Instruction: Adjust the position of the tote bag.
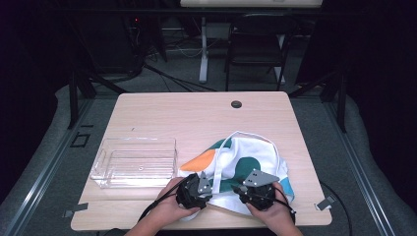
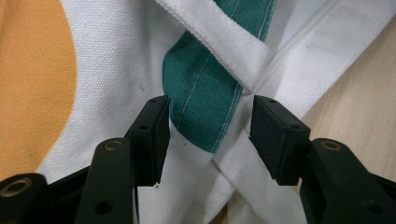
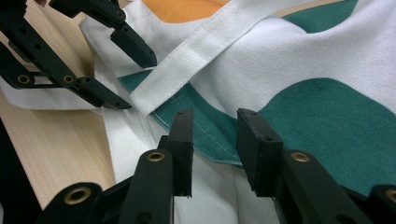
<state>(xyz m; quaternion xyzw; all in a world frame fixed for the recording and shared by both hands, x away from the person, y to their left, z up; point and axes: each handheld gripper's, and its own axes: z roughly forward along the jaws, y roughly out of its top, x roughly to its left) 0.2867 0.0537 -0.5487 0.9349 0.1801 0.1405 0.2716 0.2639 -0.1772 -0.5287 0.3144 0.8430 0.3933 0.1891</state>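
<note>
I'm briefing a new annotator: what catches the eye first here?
The white tote bag with orange and green patches, crumpled at the table's near right. Both hand-held grippers, left and right, sit open over its near edge. A clear plastic tray lies to its left.

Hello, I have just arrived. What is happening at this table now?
A person holds a claw in each hand over a white cloth bag with green and orange patches, lying at the near edge of the table. The left claw is open over a white strap, not gripping it. The right claw is open above the bag's green patch. A clear tray sits empty to the left.
</note>
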